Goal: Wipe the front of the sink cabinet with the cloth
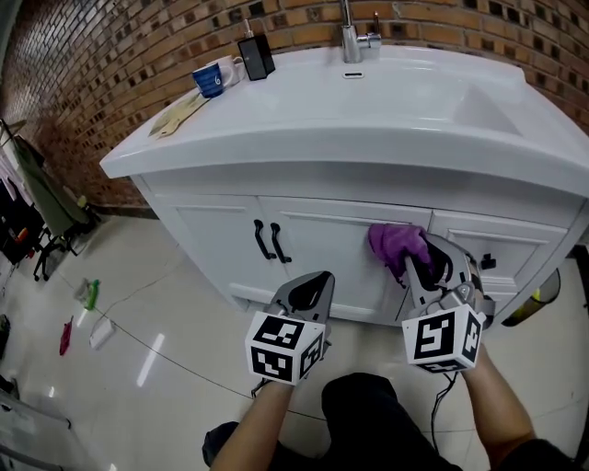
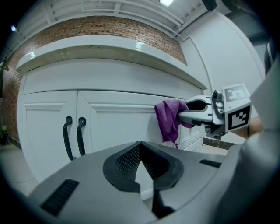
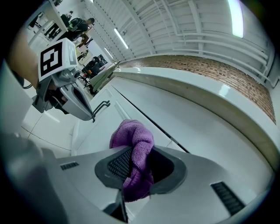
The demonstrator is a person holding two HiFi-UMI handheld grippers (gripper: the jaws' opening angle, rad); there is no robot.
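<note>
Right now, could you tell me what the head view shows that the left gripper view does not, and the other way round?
Only the head view: the sink top with its faucet, a blue cup and the floor. Only the left gripper view: the left gripper from close up, its jaws shut with nothing between them, and the ceiling. Both: the cabinet front, its black handles, and the right gripper shut on the purple cloth.

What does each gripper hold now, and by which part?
The right gripper is shut on the purple cloth, pinching a bunched fold; a wad sticks out beyond the jaws. The left gripper holds nothing, jaws together.
</note>
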